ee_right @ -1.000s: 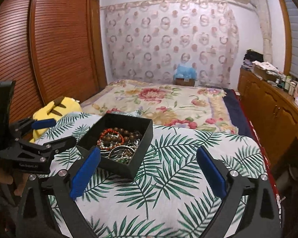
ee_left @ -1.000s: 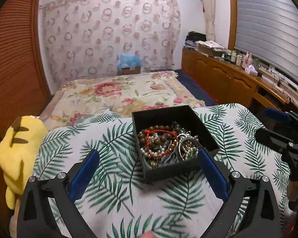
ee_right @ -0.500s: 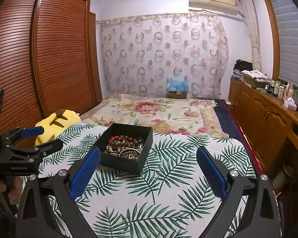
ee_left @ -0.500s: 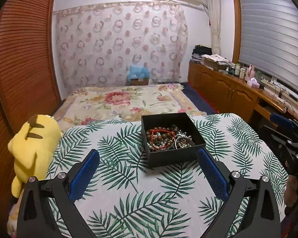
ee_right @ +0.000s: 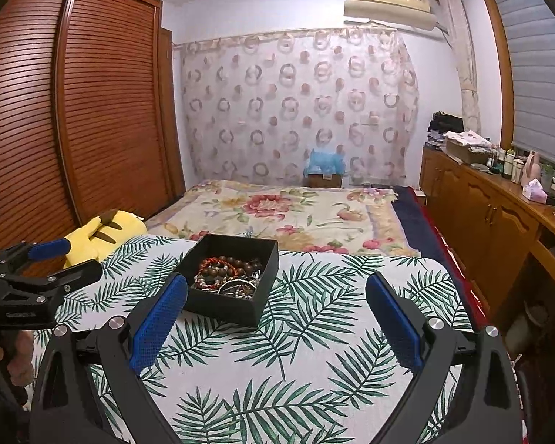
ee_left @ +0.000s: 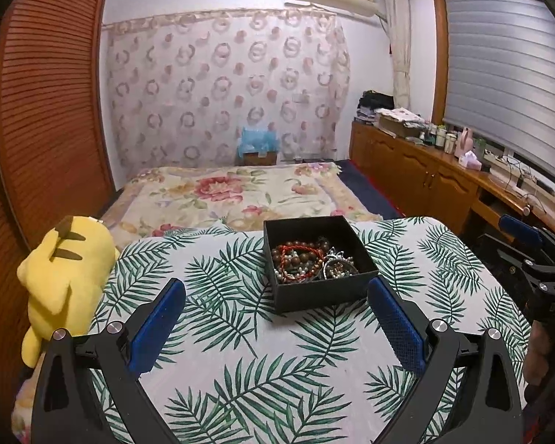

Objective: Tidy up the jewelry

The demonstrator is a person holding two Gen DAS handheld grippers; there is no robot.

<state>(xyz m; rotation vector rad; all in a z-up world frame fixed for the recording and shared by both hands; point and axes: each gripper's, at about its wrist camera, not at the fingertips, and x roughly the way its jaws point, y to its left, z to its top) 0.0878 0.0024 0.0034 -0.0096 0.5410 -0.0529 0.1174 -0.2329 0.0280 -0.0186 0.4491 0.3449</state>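
Pulled back from square black box (ee_left: 316, 264) of tangled bead bracelets (ee_left: 299, 259); both grippers (ee_left: 275, 318) (ee_right: 273, 314) spread wide, gripping nothing, above palm-print cloth (ee_left: 240, 333).

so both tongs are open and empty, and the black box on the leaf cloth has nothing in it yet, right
Not quite. The left tongs and right tongs are open and empty, and the black box sits on the leaf cloth, but it is not empty: both wrist views show a tangle of bead bracelets inside.
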